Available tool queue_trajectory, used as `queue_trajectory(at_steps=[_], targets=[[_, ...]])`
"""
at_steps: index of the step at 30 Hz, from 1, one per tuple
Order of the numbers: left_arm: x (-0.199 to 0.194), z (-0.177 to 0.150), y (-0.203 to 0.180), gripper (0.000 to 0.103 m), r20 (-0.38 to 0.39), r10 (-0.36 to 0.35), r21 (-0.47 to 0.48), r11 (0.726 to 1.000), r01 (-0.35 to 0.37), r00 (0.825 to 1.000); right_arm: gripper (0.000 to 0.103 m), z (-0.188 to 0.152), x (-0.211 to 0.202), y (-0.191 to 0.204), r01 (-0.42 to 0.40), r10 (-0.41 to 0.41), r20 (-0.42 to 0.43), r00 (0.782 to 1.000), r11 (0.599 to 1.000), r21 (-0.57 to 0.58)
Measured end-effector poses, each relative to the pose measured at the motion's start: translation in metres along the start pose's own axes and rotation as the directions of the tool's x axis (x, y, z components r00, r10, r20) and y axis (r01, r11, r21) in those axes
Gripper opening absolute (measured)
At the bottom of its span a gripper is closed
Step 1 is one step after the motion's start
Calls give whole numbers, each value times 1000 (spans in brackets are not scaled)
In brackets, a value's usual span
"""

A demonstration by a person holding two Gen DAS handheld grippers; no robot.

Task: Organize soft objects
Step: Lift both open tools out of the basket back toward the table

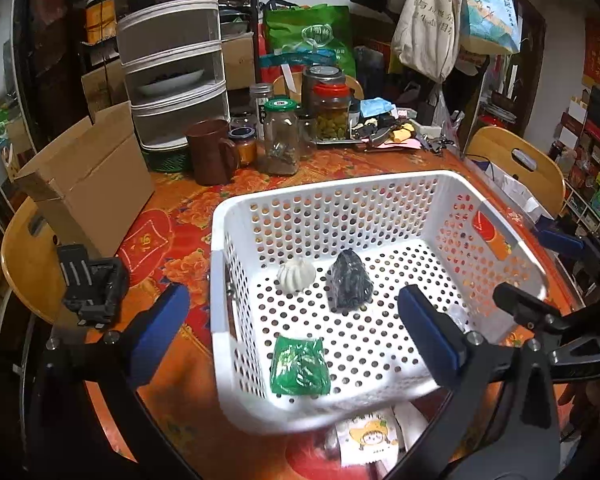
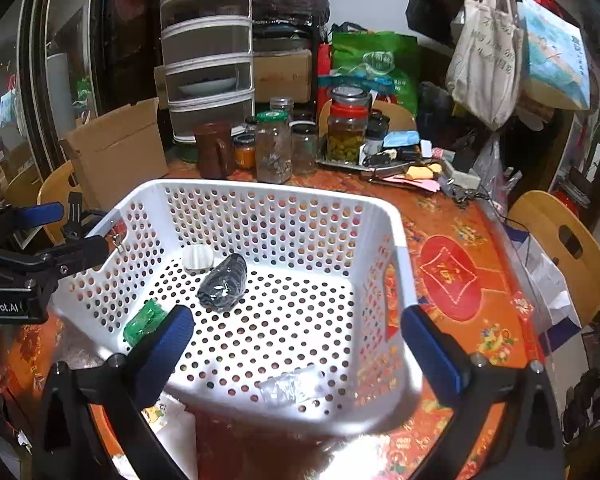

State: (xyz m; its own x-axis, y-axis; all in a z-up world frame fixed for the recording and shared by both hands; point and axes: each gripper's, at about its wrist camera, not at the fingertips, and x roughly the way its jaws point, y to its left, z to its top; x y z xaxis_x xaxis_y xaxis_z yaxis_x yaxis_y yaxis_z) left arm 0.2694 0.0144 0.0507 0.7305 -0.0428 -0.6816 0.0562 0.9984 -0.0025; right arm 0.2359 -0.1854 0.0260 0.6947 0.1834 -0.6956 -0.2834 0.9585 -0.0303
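Nearest the cameras, both tools stand spread wide with nothing between their blue pads. The left hand-held gripper (image 1: 292, 320) hangs over the near left part of the white perforated basket (image 1: 340, 188), one pad outside the left wall and the other above the basket floor. The right hand-held gripper (image 2: 296, 340) straddles the near right corner of the same basket (image 2: 284, 194), its right pad just outside the right wall.

Below the near rim, on the desk (image 1: 168, 232) with its red and orange floral cloth, lies a packet with a cartoon figure (image 1: 374, 438).

Inside the basket, a green crinkled pouch (image 1: 300, 366) lies near the front left. A clear wrapped item (image 2: 288, 388) sits by the near wall. Farther in, a dark wrapped lump (image 1: 348, 282) rests near the middle, and just beside it, to the left, a white bun-shaped soft toy (image 1: 296, 274).

Beyond the basket stand a brown mug (image 1: 212, 152), glass jars (image 1: 282, 136) and an open cardboard box (image 1: 88, 184).
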Motion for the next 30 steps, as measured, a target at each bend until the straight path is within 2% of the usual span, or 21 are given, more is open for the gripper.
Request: queue_trajectory(at_steps=[4,9,13,19,24,30], targets=[[-24,-10,1,103,29,9,3,1000,-9,1000,103,-7,-19,2,1,-1,25,1000,1000,-11],[-60,-30,4,103,67,-13,-15,1000,14,998,103,-14,-45,3,13,-13,68,998,1000,-9],[-86,-52,7,103,93,-13,-14,1000,14,996,103,-22,-57,1,-12,11,73,997,1000,15],[-116,-91,16,103,112,-25,-33,999,29,993,103,-38,-73,1,4,-5,99,995,1000,16],[-131,-112,26,103,130,-25,-62,997,34,991,103,-52,-83,3,11,-13,100,995,1000,19],[-140,-122,25,103,140,-20,-54,998,28,990,103,-59,-86,5,8,-10,94,996,1000,22]])
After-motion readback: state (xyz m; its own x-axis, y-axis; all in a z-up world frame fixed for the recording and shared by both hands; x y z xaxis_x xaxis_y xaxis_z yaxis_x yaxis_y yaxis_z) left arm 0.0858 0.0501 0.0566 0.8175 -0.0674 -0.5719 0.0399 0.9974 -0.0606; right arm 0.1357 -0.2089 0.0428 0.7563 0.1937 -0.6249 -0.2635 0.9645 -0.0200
